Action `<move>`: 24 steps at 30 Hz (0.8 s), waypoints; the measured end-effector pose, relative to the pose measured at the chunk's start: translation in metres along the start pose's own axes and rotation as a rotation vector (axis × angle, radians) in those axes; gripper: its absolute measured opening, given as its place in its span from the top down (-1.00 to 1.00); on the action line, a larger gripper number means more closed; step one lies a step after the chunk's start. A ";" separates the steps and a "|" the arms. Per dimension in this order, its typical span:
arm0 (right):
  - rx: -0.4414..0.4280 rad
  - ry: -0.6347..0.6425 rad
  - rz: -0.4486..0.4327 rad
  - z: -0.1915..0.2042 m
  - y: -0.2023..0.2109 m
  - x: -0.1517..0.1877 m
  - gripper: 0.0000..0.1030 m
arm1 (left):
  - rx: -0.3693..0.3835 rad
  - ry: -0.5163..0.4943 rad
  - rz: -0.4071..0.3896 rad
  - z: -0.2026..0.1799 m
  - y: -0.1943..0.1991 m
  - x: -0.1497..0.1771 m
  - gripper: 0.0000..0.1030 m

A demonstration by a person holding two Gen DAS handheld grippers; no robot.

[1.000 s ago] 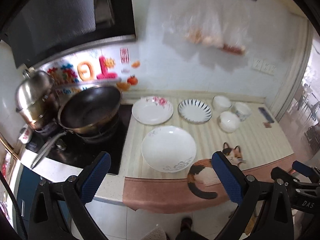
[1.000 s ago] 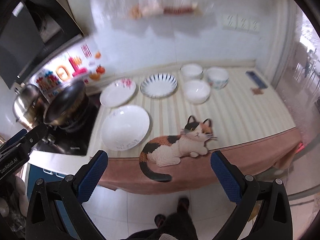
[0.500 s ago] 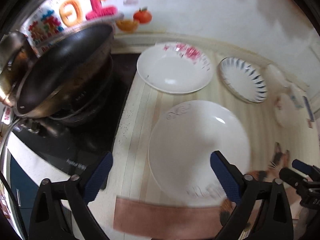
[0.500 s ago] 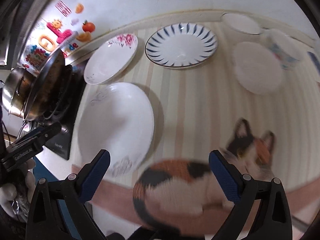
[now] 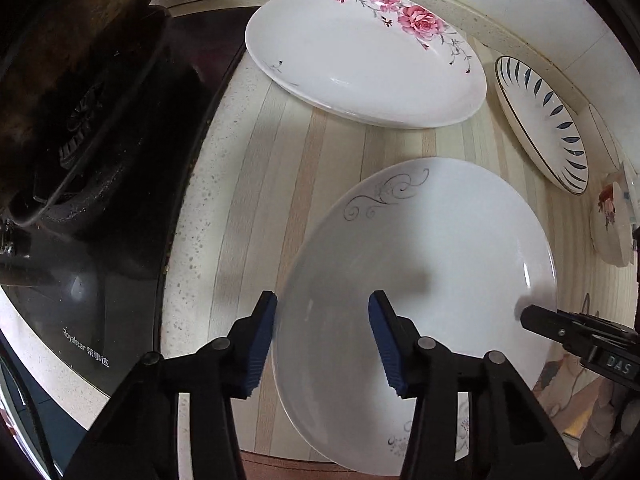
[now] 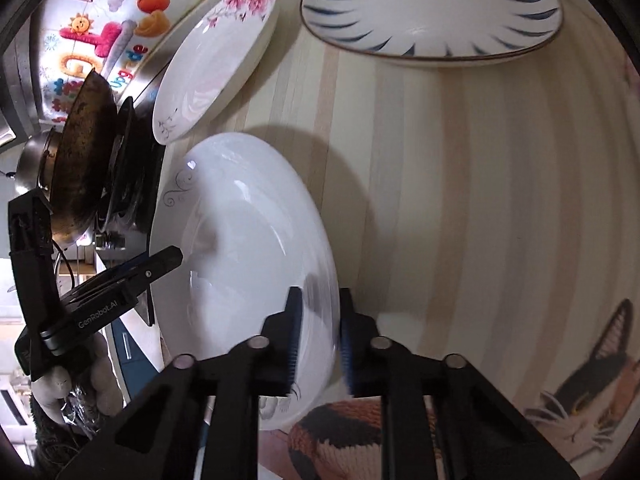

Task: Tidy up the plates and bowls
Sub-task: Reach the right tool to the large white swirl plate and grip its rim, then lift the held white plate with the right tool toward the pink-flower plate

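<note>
The left claw (image 5: 322,330) has its jaws part-way apart, straddling the left rim of the big white plate (image 5: 432,264) with the grey scroll pattern; whether the pads touch the rim I cannot tell. The right claw (image 6: 318,332) has its jaws drawn close on either side of the same plate's right rim, though a firm pinch cannot be made out. Beyond the left claw lies the rose plate (image 5: 360,60), and to the right of that the blue-striped plate (image 6: 432,12). To the left claw's left sits the black stove (image 5: 80,280) with a dark pan (image 6: 80,152). Under the right claw lies a cat mat (image 6: 580,412).
</note>
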State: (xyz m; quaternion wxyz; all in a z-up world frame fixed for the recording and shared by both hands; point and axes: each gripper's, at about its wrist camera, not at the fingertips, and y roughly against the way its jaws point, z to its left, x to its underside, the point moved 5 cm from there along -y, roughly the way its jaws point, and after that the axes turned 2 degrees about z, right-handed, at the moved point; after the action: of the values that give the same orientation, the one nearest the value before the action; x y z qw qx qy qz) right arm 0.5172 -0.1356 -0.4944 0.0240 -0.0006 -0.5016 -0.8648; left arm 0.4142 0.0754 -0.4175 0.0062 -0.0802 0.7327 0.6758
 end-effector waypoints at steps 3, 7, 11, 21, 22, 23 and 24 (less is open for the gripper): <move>0.007 0.020 -0.005 0.007 0.002 0.006 0.66 | -0.003 0.001 -0.006 -0.001 0.003 0.002 0.13; 0.012 0.024 -0.005 0.004 0.007 0.009 0.66 | 0.002 0.009 -0.011 -0.006 0.000 0.000 0.13; 0.006 0.009 -0.007 -0.003 0.018 0.014 0.65 | -0.009 -0.015 -0.019 -0.018 0.008 0.001 0.13; -0.009 -0.058 -0.027 -0.038 0.068 0.041 0.66 | 0.035 -0.080 -0.030 -0.068 0.032 0.013 0.13; -0.009 -0.068 -0.033 -0.043 0.074 0.044 0.66 | 0.042 -0.088 -0.030 -0.072 0.034 0.015 0.13; -0.007 -0.082 -0.043 -0.051 0.082 0.049 0.66 | 0.051 -0.105 -0.029 -0.082 0.035 0.017 0.13; -0.003 -0.090 -0.048 -0.057 0.087 0.052 0.66 | 0.055 -0.114 -0.029 -0.089 0.036 0.020 0.13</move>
State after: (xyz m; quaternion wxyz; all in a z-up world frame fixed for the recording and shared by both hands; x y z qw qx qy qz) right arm 0.4703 -0.2299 -0.4458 -0.0194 -0.0276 -0.5007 -0.8650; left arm 0.3990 -0.0123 -0.3768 0.0600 -0.0521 0.7481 0.6588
